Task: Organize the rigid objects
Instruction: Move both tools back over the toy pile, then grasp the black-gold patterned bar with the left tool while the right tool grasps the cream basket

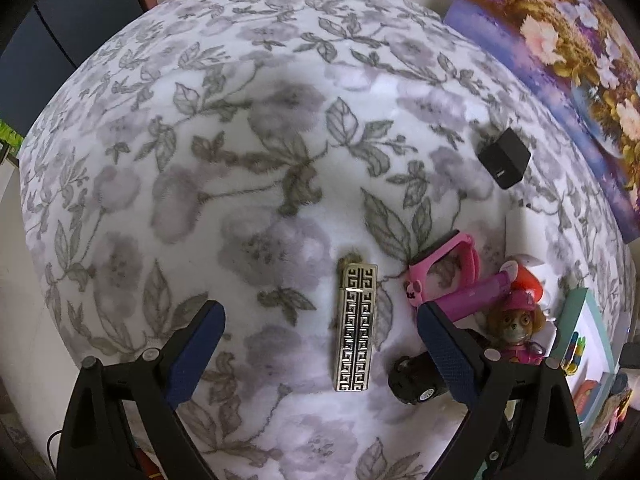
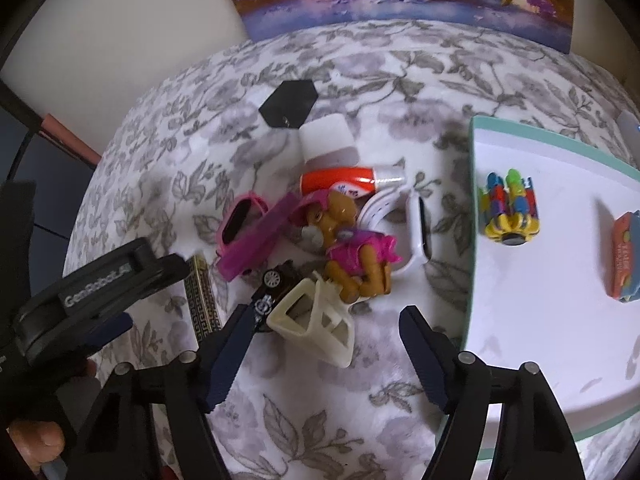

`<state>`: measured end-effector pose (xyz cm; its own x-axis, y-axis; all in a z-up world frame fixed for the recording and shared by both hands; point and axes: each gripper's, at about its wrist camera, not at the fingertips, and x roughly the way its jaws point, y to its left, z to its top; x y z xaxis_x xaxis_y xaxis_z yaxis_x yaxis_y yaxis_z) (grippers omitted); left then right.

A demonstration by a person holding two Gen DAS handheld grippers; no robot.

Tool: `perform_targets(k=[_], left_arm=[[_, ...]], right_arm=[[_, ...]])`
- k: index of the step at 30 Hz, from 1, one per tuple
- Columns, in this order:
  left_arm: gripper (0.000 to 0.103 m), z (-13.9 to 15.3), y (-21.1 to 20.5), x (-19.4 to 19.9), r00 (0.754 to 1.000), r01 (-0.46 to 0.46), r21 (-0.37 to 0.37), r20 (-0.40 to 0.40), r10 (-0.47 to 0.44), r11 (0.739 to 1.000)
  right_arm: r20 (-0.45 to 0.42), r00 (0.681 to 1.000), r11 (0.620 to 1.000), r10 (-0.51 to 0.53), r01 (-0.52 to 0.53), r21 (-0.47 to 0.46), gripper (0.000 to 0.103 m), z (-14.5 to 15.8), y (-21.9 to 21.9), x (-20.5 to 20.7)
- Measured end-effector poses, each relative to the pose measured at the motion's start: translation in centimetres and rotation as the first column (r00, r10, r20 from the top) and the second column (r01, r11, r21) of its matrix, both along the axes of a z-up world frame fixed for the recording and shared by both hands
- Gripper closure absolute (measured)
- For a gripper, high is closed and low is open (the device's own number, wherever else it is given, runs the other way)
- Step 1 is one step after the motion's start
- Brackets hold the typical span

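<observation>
The right gripper [image 2: 324,324] hangs over a flower-patterned worktop [image 2: 400,76], jaws apart, a cream hair claw clip [image 2: 316,326] lying between them untouched. Beyond it sits a jumble: a toy dog in pink [image 2: 352,248], a black toy car [image 2: 276,280], a pink watch band [image 2: 240,220] and a red tube [image 2: 340,180]. A white tray [image 2: 520,340] (teal-rimmed) lies right. The left gripper [image 2: 92,292] intrudes at left.

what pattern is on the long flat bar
A silver and black Greek-key maze pattern on the bar, clearest in the left wrist view.
</observation>
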<state>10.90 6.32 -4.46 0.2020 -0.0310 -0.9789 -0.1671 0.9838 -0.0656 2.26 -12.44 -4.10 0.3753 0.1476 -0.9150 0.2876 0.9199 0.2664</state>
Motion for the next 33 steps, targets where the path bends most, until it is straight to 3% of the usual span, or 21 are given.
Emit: perform_targets(k=[9, 14, 16, 21, 24, 29, 33], left_arm=[[0.009, -2.0, -1.9, 0.6, 0.999, 0.03, 0.017, -0.041, -0.029, 0.999], [0.029, -3.8, -2.7, 0.6, 0.996, 0.038, 0.022, -0.079, -0.036, 0.999], [0.031, -4.4, -3.0, 0.8, 0.995, 0.046, 0.034, -0.084, -0.043, 0.998], [0.035, -4.8, -3.7, 0.9, 0.996, 0.061, 0.049, -0.071, -0.057, 0.997], [0.047, -4.2, -3.6, 1.0, 0.996, 0.076, 0.051, -0.059, -0.073, 0.996], [0.077, -3.5, -4.6, 1.0, 0.994, 0.101, 0.047, -0.045, -0.099, 0.994], [0.082, -2.7, -4.8, 1.0, 0.993, 0.109, 0.017, -0.038, -0.108, 0.994]], right_arm=[[-0.034, 0.999, 1.0, 0.021, -0.021, -0.005, 0.045, -1.2, 0.6, 0.2], [-0.06, 0.998, 1.0, 0.016, -0.015, 0.005, 0.056, -2.4, 0.5, 0.4], [-0.069, 0.998, 1.0, 0.013, -0.013, 0.007, 0.062, -2.9, 0.4, 0.5], [-0.073, 0.997, 1.0, -0.005, 0.006, 0.015, 0.064, -3.4, 0.1, 0.7], [-0.071, 0.997, 1.0, -0.007, 0.008, 0.017, 0.064, -3.5, 0.0, 0.8], [-0.071, 0.997, 1.0, -0.007, 0.009, 0.018, 0.064, -3.5, 0.1, 0.8], [-0.07, 0.998, 1.0, -0.005, 0.006, 0.016, 0.066, -3.3, 0.0, 0.6]])
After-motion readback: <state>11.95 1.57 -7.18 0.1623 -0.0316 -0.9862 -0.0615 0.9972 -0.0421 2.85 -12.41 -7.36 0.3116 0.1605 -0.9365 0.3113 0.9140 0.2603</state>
